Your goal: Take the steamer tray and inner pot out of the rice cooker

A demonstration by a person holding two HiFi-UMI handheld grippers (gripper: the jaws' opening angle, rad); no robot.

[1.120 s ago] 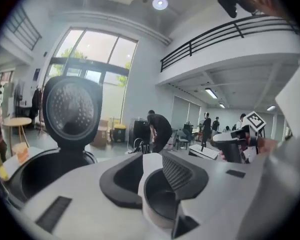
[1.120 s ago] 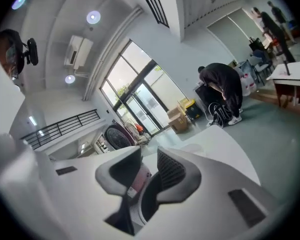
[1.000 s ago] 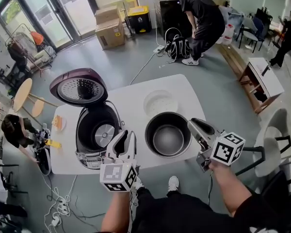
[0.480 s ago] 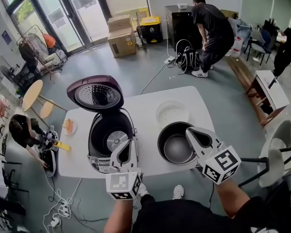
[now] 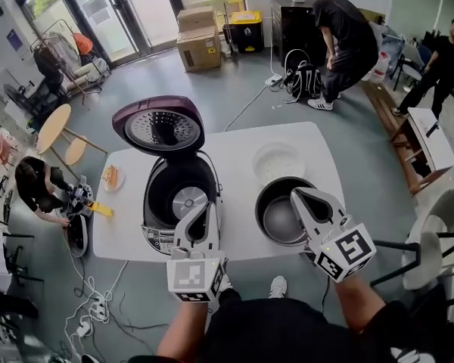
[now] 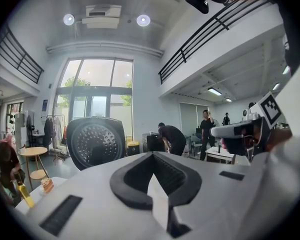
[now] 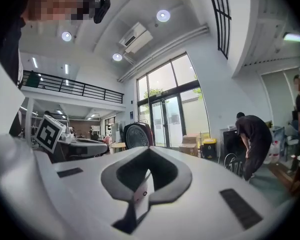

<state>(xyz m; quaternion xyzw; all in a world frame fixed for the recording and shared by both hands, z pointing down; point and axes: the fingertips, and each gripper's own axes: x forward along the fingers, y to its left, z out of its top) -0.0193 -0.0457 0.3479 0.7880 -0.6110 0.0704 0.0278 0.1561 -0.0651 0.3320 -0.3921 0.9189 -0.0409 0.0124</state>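
We hold two tools over the near edge of the white surface (image 5: 234, 153), both with jaws pressed together and empty. The left tool (image 5: 206, 209) is in front of the open rice cooker (image 5: 175, 191), its lid (image 5: 159, 127) raised. The inner pot (image 5: 276, 219) stands on the surface just right of the cooker, beside the right tool (image 5: 299, 196). The steamer tray (image 5: 276, 161) lies just beyond the pot.

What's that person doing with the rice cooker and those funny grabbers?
A person holds a gripper in each hand over a white table. The rice cooker stands open with nothing inside. Its inner pot sits on the table beside it, the steamer tray just beyond. The left gripper and right gripper have their fingers shut on nothing.
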